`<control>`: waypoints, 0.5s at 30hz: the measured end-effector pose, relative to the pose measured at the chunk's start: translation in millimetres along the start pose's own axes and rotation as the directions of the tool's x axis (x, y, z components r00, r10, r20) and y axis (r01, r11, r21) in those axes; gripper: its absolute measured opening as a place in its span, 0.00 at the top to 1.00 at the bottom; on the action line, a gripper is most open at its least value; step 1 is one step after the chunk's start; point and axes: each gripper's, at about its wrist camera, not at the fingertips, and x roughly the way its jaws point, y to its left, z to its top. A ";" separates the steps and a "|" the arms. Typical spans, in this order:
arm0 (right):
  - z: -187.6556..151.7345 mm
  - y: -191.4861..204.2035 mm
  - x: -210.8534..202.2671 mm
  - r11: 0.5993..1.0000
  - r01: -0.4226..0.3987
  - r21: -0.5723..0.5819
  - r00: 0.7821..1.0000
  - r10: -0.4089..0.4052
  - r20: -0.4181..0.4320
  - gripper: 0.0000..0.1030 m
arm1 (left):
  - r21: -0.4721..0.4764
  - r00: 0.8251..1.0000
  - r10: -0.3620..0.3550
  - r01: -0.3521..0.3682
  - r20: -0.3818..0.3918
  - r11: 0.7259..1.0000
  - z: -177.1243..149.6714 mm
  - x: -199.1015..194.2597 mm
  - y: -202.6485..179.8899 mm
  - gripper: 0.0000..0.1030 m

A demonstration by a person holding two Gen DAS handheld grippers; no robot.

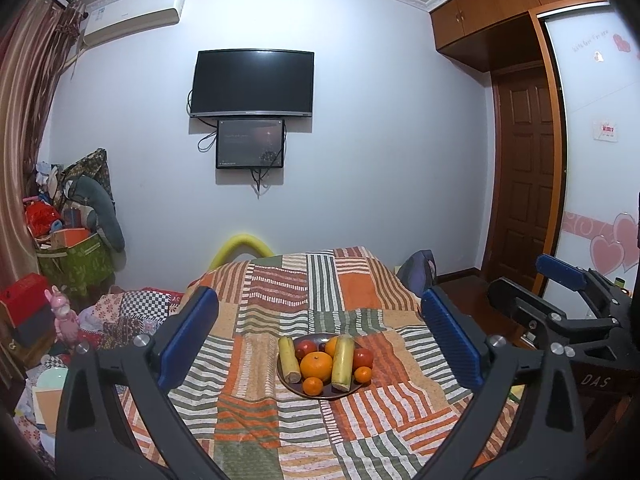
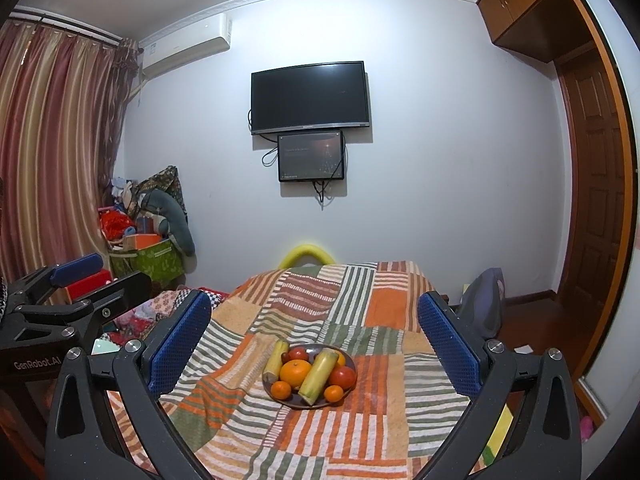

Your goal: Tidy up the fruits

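Observation:
A dark plate sits in the middle of the patchwork-covered table. It holds a large orange, two yellow-green cylindrical fruits, red round fruits and small tangerines. My left gripper is open, hanging in front of the plate and short of it, with nothing between its blue pads. My right gripper is open too, level with the left one on its right side, and also holds nothing.
The striped patchwork cloth covers the whole table. Piled boxes and toys crowd the left corner. A bag stands off the table's right side, near a wooden door. Two screens hang on the far wall.

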 end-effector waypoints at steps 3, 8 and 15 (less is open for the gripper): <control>1.1 -0.2 -0.9 1.000 -0.003 0.004 1.000 0.003 0.000 0.00 | 0.000 1.000 0.003 -0.003 -0.001 1.000 0.4 0.3 -0.1 0.00; 2.6 0.3 -2.2 1.000 -0.008 0.010 1.000 0.008 0.001 0.00 | -0.007 1.000 0.006 -0.006 0.001 1.000 1.3 0.4 1.0 0.00; 5.2 1.6 -6.1 1.000 -0.011 0.012 1.000 0.011 0.010 0.00 | -0.016 1.000 0.003 -0.003 -0.002 1.000 2.1 1.3 3.4 0.00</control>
